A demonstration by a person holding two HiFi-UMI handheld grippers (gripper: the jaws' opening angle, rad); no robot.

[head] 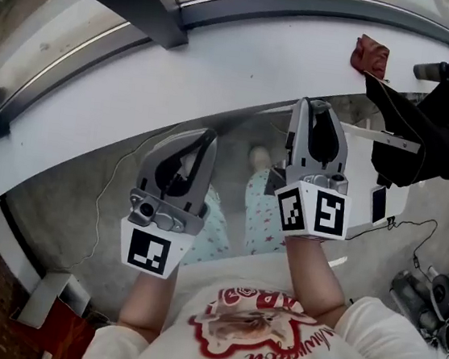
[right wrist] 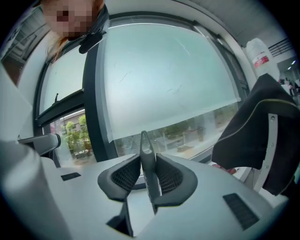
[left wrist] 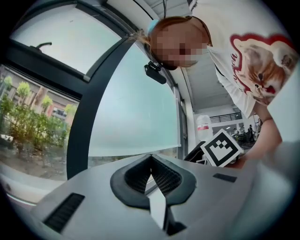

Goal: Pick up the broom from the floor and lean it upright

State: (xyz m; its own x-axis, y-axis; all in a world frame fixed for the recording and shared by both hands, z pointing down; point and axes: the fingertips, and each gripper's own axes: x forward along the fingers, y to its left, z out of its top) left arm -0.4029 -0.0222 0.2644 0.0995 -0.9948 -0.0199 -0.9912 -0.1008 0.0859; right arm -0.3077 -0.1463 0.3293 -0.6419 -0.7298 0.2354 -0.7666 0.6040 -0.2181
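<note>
No broom shows in any view. In the head view both grippers are held level in front of me, pointing at a white window sill (head: 222,69). My left gripper (head: 206,137) is at the left; in the left gripper view its tips (left wrist: 150,158) meet with nothing between them. My right gripper (head: 315,106) is beside it, a little further forward. In the right gripper view its pads (right wrist: 147,161) close on a thin grey strip (right wrist: 143,143) that sticks up past the fingertips. Whether that strip belongs to the broom I cannot tell.
A black jacket (head: 433,135) hangs on a white chair at the right, also seen in the right gripper view (right wrist: 255,136). A red cloth (head: 370,54) and a dark bottle (head: 434,72) lie on the sill. The grey floor (head: 84,198) and cables (head: 412,238) lie below.
</note>
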